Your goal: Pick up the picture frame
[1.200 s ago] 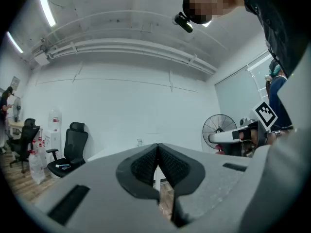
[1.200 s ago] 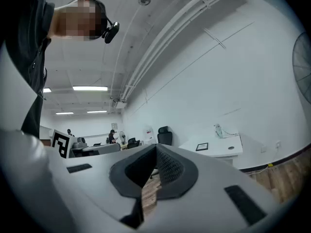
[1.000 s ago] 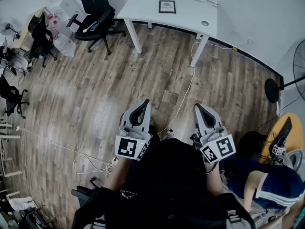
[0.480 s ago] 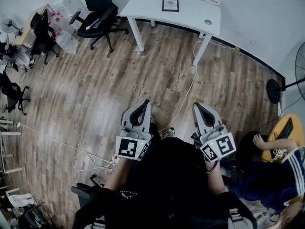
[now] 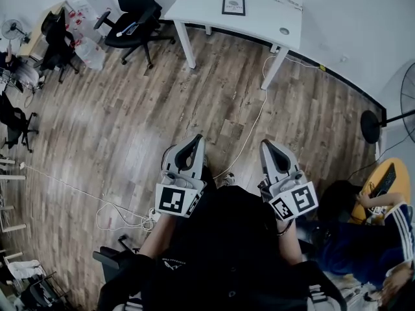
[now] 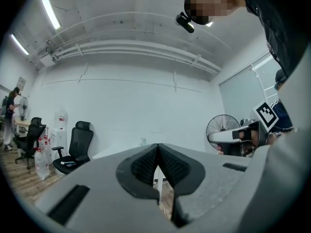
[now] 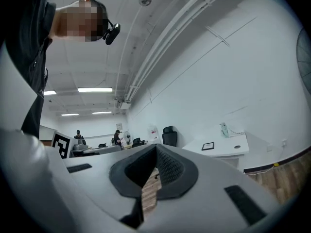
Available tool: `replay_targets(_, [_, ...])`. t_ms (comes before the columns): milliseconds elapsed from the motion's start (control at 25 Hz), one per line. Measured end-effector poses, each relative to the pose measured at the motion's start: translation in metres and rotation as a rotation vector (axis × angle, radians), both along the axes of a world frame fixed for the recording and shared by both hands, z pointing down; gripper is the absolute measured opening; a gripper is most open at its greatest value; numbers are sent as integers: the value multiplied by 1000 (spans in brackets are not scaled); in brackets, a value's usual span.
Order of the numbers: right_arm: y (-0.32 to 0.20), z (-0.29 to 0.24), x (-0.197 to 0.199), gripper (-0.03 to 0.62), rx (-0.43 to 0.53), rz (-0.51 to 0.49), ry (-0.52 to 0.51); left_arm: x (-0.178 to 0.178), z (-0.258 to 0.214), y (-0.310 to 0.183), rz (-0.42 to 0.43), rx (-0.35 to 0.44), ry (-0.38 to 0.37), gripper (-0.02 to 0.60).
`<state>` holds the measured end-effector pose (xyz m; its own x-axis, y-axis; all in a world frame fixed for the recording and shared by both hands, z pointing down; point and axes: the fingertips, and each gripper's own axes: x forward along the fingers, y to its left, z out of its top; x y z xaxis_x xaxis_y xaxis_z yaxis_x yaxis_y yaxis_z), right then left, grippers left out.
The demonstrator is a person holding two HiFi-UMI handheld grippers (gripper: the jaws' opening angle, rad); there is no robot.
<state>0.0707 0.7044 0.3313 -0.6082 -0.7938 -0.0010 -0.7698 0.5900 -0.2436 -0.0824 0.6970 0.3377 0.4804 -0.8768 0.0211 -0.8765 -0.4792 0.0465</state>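
Head view: left hand-held gripper (image 5: 197,138), right hand-held gripper (image 5: 264,144) clenched empty; picture frame (image 5: 233,6) on desk (image 5: 201,11) across floor (image 5: 130,109).

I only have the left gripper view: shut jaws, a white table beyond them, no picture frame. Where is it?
Observer: The picture frame lies flat on top of that white table; the head view shows it.
Operator: Are we close to it?
Observer: No. The left gripper and right gripper hang over the wooden floor, well short of the table.
Operator: What about the right jaws?
Observer: Shut, with nothing between them.
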Motion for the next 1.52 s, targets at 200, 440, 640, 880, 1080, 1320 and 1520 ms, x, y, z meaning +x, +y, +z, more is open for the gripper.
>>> replay_targets(200, [-3,8,9,-2,-27,24,4,9,4,-3,13,-9,1,6])
replay_targets(440, [-25,13,4,-2,-34,41,10,2,12,-25,19,-12,0,5])
replay_targets(640, [-58,18,-11,-2,-48,39,32,-17,13,-64,4,-17,22,5])
replay_targets(880, [-109,17,-25,-2,-51,61,33,-31,17,-115,22,-29,33,5])
replay_targets(1080, [-159,18,-30,-2,-59,86,45,-42,12,-173,21,-7,50,5])
replay_targets(1320, [-217,18,-44,-2,-55,117,48,-58,12,-233,23,1,35,5])
replay_targets(1520, [-257,14,-75,-2,-44,118,42,-81,12,-274,31,6,-8,5])
